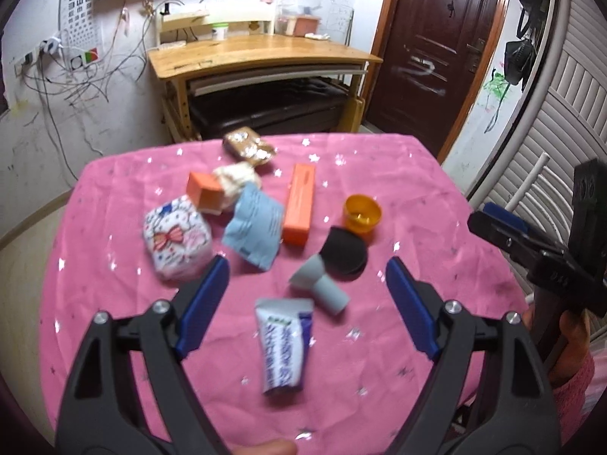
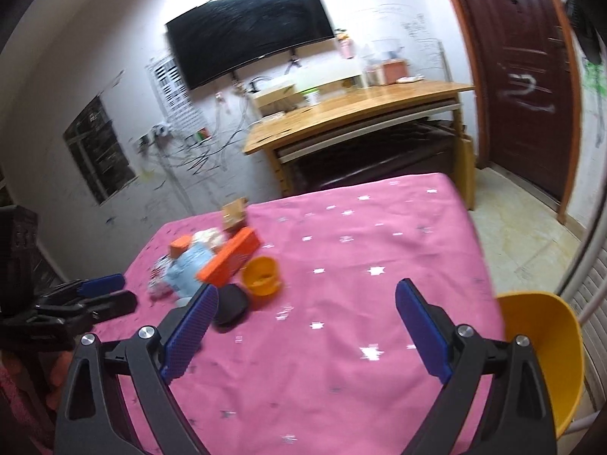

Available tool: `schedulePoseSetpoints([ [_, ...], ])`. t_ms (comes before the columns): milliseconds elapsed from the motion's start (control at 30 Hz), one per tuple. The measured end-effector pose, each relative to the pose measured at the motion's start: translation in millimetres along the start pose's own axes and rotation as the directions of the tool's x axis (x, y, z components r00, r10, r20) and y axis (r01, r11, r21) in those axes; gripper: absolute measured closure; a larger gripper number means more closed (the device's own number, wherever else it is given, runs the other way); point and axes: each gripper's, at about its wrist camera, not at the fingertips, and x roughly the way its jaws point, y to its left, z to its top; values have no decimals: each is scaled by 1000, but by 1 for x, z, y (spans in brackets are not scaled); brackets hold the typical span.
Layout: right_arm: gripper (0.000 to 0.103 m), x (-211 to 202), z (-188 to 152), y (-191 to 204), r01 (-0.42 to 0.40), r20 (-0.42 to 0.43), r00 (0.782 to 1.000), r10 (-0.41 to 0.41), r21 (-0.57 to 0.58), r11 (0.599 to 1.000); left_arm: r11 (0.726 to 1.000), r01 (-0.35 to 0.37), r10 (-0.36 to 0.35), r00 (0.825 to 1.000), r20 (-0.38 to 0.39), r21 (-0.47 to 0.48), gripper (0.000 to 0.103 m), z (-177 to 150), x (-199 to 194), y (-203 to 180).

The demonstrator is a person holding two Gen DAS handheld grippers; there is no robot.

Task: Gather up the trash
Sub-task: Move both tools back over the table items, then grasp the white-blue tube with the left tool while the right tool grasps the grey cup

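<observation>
Trash lies scattered on the pink star-print tablecloth (image 1: 417, 174). In the left wrist view my left gripper (image 1: 308, 265) hangs open over a white-and-blue tube (image 1: 282, 345) and a grey funnel-shaped piece (image 1: 322, 284), with nothing between its pads. Beyond lie a black round lid (image 1: 347, 250), a small orange cup (image 1: 362, 212), a long orange box (image 1: 299, 204), a blue pouch (image 1: 254, 231) and a bow-print tissue pack (image 1: 176, 239). My right gripper (image 2: 307, 295) is open over bare cloth, right of the pile. A yellow bin (image 2: 546, 360) stands at the table's right edge.
A small orange box (image 1: 205, 189), crumpled white paper (image 1: 237, 178) and a brown wrapper (image 1: 248, 146) lie at the far side of the pile. A wooden desk (image 1: 265, 53) and a dark door (image 1: 444, 45) stand behind the table. A hand in a pink sleeve (image 1: 573, 371) holds the right gripper.
</observation>
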Motion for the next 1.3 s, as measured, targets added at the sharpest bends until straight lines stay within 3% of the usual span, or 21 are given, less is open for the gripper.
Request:
schedulePoseSetpoints([
  [267,15,11,-2,43,-132,-18,991,131,-77,988,996,53,-49,997,-56,78,23,-26,9,4],
  [500,15,23,-10,73,-168,-69,985,160,-139,976,995,63,-53,992,-111,82,38,-42,26,8],
  [633,15,30,-14,89,-195,-98,979,181,-173,965,995,80,-72,989,-126,64,52,-49,30,16],
  [800,15,38,-17,99,-216,-119,973,198,-172,961,995,86,-80,991,-103,58,68,-53,32,20],
  [1100,15,50,-18,120,-249,-156,963,220,-208,946,998,70,-70,995,-66,2,70,-56,20,46],
  [1133,16,52,-18,122,-249,-163,962,217,-210,945,998,61,-61,996,-60,-7,70,-57,17,50],
  [1300,47,67,-20,127,-225,-193,964,183,-220,949,999,29,-30,999,-33,-46,70,-57,4,74],
])
